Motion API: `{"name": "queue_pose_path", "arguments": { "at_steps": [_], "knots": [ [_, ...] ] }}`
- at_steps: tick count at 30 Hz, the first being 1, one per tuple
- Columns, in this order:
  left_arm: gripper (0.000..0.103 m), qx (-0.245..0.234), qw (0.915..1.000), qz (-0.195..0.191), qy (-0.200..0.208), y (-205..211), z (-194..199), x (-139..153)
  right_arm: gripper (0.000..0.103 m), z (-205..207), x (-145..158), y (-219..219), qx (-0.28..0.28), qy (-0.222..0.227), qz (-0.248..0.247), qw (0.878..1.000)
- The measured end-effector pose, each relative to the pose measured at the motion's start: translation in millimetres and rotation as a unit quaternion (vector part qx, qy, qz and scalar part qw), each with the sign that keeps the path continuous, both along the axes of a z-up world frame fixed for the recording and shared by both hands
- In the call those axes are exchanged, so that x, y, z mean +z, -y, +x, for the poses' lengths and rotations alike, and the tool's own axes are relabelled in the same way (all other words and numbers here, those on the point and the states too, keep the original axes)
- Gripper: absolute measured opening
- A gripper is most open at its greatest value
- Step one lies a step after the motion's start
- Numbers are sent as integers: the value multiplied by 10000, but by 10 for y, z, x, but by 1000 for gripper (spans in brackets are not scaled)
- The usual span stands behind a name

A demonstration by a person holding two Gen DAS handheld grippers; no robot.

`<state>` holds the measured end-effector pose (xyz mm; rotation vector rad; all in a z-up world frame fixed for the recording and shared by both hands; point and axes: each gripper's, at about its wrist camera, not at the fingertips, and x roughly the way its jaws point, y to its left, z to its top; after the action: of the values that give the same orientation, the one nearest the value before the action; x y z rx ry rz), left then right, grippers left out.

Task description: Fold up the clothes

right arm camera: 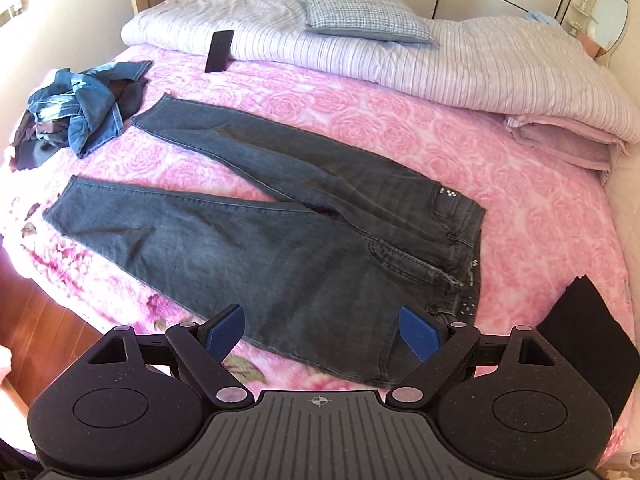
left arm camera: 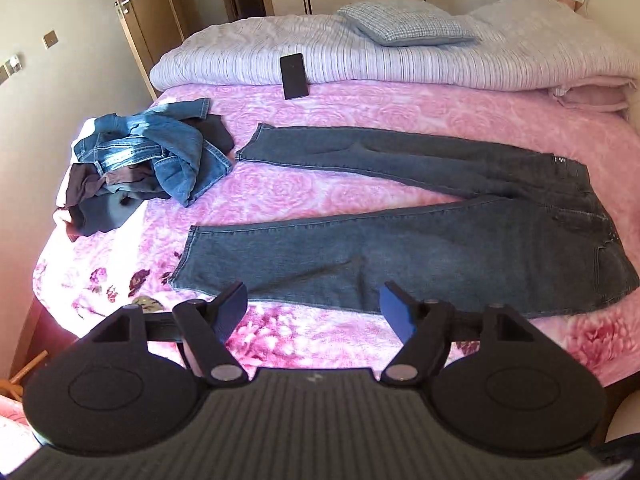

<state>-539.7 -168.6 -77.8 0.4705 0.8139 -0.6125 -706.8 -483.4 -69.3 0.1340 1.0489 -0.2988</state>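
A pair of dark grey-blue denim jeans lies spread flat on the pink rose-patterned bed blanket. The waistband points toward the right side of the bed. The two legs run leftward and splay apart in a V, with a wedge of blanket showing between them. The near leg lies close to the near edge of the bed.

A crumpled heap of light blue denim and dark garments sits at the left end of the bed, just beyond the hem of the far leg. No container is in view.

A folded lilac striped quilt lies along the far side, with a blue checked pillow on top. A black phone leans against the quilt's front edge. A flat black folded cloth lies at the near right, apart from the waistband.

The left gripper hangs above the near leg, its blue pads spread wide with nothing between them. The right gripper hangs above the seat area near the waistband, likewise spread and empty.

Bare blanket remains between the jeans and the quilt.
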Motion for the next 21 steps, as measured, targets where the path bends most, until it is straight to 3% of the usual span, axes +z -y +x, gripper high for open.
{"name": "queue_pose_path", "arguments": {
  "at_steps": [11,21],
  "knots": [
    [70,98,9997,162,-131,323,-750,73,88,-692,3,356,14,-37,261,9997],
    [70,-45,9992,404,43,456,-934,166,88,-998,16,550,-164,100,359,9992]
  ]
}}
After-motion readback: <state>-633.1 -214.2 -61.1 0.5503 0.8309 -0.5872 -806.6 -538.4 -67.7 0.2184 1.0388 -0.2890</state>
